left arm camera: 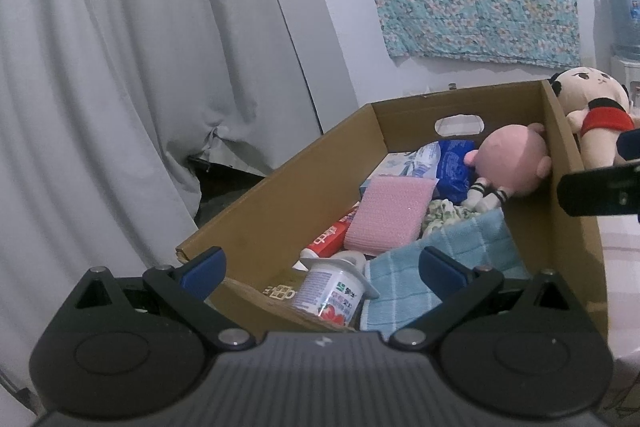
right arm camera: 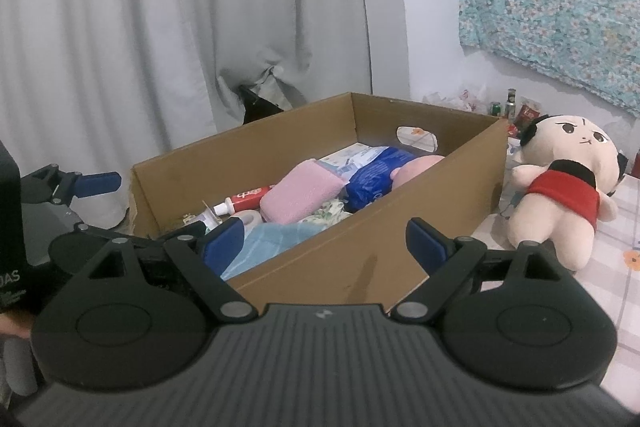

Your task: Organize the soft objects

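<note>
Left gripper: the left gripper (left arm camera: 322, 267) hangs over the near end of the cardboard box (left arm camera: 572, 203), tilted down into it, blue-padded fingers spread wide with nothing between them.
Right gripper: the right gripper (right arm camera: 324, 241) is held level above the box's near long wall, fingers apart and empty, pointing toward the far corner.
Box contents: a blue towel (left arm camera: 436, 267) lies against the near right wall, a pink sponge (left arm camera: 388, 217) at the middle, a yogurt cup (left arm camera: 334, 293) at the near end, a red toothpaste tube (left arm camera: 330, 237) along the left wall, a blue packet (left arm camera: 454, 167) toward the far end.
Pink plush doll: the pink plush doll (left arm camera: 510, 163) leans on the right wall inside the box, face turned away.
Cream plush doll: the cream plush doll (right arm camera: 560, 187) in a red top stands on the checked tablecloth (right arm camera: 624, 223) just outside the right wall, apart from both grippers.
Hard to make out: lettering on the packet and cup is blurred; the towel's lower edge is cut off by the left gripper's body.
</note>
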